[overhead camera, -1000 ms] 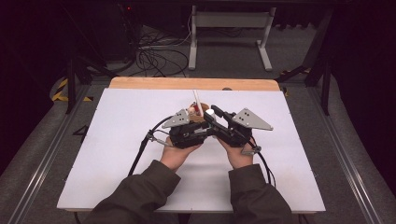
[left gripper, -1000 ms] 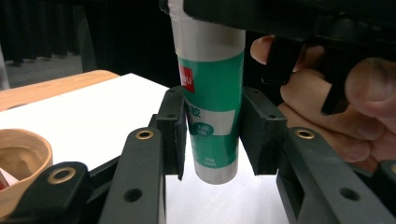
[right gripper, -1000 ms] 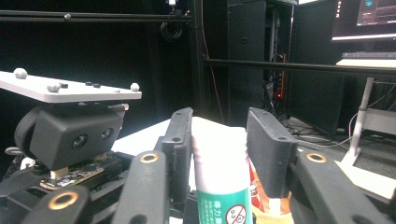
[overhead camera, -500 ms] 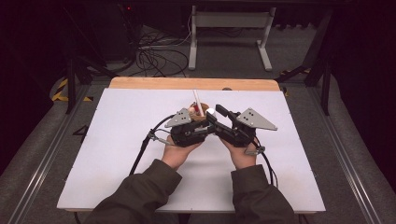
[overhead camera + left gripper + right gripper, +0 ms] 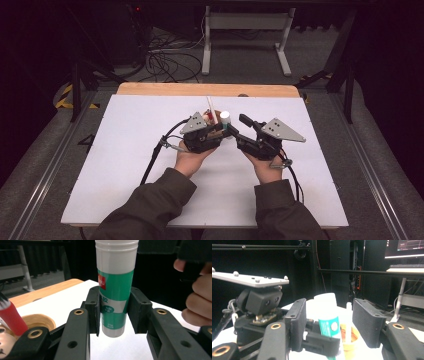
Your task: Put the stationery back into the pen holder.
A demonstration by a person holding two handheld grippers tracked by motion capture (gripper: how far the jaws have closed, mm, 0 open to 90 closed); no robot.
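**Glue stick held mid-air by one set of tongs, here's what I'd worry about**

So the left tongs [image 5: 113,312] have the glue stick [image 5: 115,287] clamped between their pads, upright, gripped around the lower part of the green label. The bottom end pokes out just below the pads and the white cap end stands well above them. In the high view it sits over the middle of the white tabletop [image 5: 125,165], lifted rather than standing on it as far as I can tell.

The right tongs [image 5: 340,323] have just been opening, and in the right gripper view the pads stand apart with a clear gap on both sides. The glue stick's cap lines up between them, but farther off and untouched, so they hold nothing.

Stuff that could go wrong, my guess:

- The grip is low on a smooth round tube. With most of the length above the pads, any knock near the cap could lever it over or let it slide down and out.
- If the right tongs come in for the cap and close off-centre, they could push the tube sideways instead of gripping it.
- Twisting or pulling the cap means the left grip has to resist. On slick plastic the tube might just spin.
- There's a wooden holder [image 5: 37,321] with a red-tipped thing [image 5: 12,315] just beside the left tongs. A dropped stick, or a sideways swing, could bump it.
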